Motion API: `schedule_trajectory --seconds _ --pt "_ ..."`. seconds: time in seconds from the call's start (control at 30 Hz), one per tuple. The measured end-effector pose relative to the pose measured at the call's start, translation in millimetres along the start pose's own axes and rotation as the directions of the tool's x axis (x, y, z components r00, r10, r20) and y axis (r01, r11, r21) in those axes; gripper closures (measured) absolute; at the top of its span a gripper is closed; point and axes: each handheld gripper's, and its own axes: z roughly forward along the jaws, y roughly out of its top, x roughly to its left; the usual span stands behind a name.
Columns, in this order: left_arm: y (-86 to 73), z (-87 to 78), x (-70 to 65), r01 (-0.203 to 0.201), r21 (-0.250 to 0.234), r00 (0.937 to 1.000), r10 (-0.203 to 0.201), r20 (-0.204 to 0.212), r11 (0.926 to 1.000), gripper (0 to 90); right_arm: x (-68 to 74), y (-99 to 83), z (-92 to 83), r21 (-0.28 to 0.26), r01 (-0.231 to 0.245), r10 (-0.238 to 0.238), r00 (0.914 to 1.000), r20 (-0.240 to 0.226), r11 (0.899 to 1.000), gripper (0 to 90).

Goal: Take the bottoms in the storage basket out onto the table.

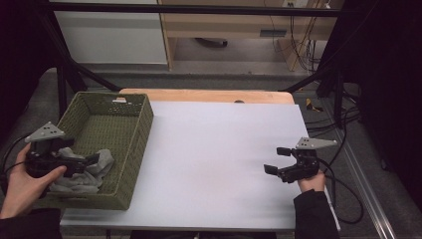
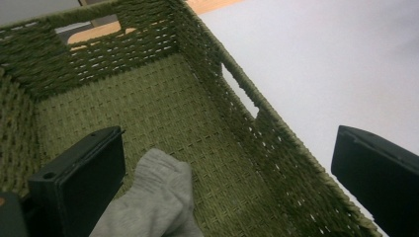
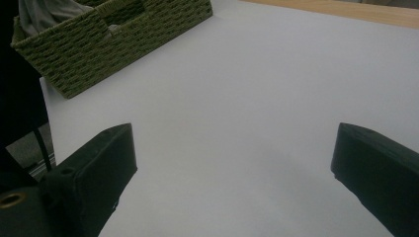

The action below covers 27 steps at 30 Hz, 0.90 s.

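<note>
Near edge: my left gripper (image 1: 82, 162), jaws spread wide, hangs over a grey sock (image 2: 153, 202) lying in the near end of the green woven basket (image 1: 142, 124). My right gripper (image 1: 278, 160), also wide, hovers above the bare white worktop (image 1: 219, 149). Beyond: the basket's far wall.

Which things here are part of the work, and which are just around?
Part of the work:
- grey sock, lying in the basket
- green woven basket
- left hand-held gripper, jaws open over the sock

Just around:
- right hand-held gripper, open above the bare white table
- cables on the floor
</note>
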Motion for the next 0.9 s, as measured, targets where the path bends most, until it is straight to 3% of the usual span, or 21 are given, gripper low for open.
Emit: schedule_trajectory --seconds 0.33,0.9 --pt "-4.4 -11.0 11.2 0.03 -0.008 0.9982 -0.03 -0.051 0.9995 0.2 0.1 -0.1 0.1 0.001 -0.001 0.001 1.0 0.001 1.0 4.1" --pt "-9.8 -24.6 29.5 0.056 -0.017 0.9933 -0.058 -0.1 0.9983 0.2 -0.3 -0.7 0.9 0.011 0.002 -0.002 1.0 0.004 1.0 4.1"
